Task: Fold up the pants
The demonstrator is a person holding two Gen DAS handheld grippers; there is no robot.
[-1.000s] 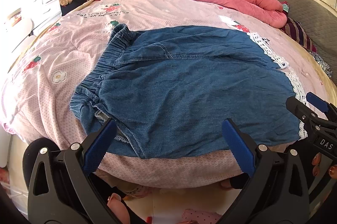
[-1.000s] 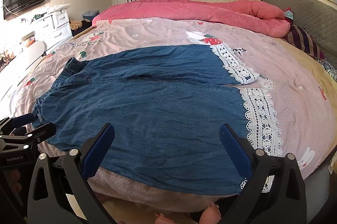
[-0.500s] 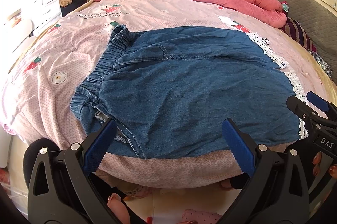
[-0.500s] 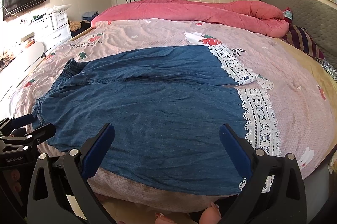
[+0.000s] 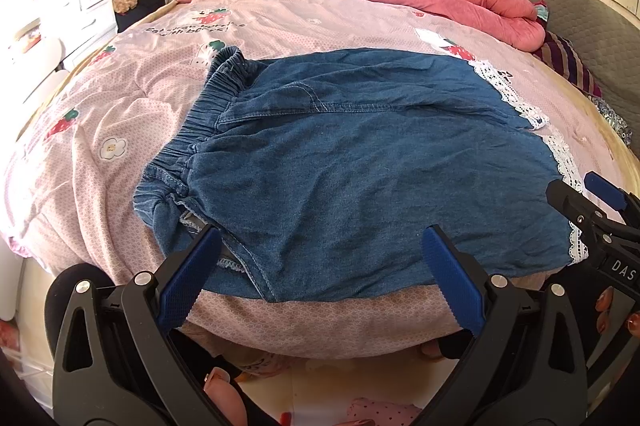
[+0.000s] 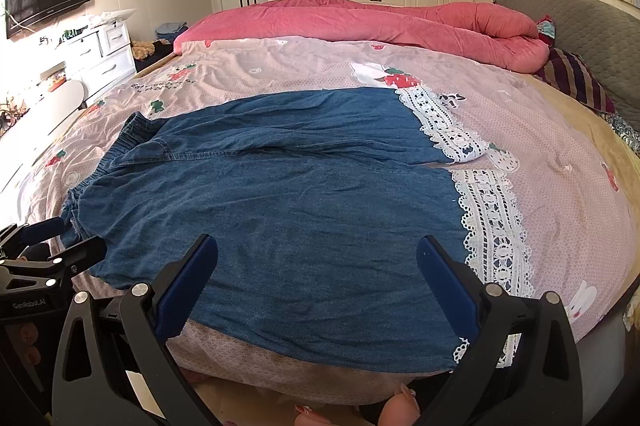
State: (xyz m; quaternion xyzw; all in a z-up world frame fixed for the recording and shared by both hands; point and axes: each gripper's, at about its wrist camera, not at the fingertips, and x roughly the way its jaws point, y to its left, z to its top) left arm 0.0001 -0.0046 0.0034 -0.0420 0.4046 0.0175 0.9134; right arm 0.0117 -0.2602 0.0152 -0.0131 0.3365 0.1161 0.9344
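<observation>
Blue denim pants (image 5: 360, 162) with white lace cuffs (image 6: 492, 226) lie flat on the pink bed, elastic waistband (image 5: 200, 130) to the left, legs to the right (image 6: 304, 202). My left gripper (image 5: 320, 266) is open and empty, hovering at the near edge by the waistband end. My right gripper (image 6: 316, 274) is open and empty at the near edge by the cuff end. Each gripper shows in the other's view: the right one at the right edge (image 5: 592, 210), the left one at the left edge (image 6: 48, 246).
The pink printed bedsheet (image 6: 560, 162) covers the bed. A rolled pink quilt (image 6: 360, 22) lies at the back. A grey headboard (image 6: 580, 22) and striped pillow (image 6: 576, 78) are at right. White drawers (image 6: 100, 54) stand at left. The floor lies below the bed's near edge.
</observation>
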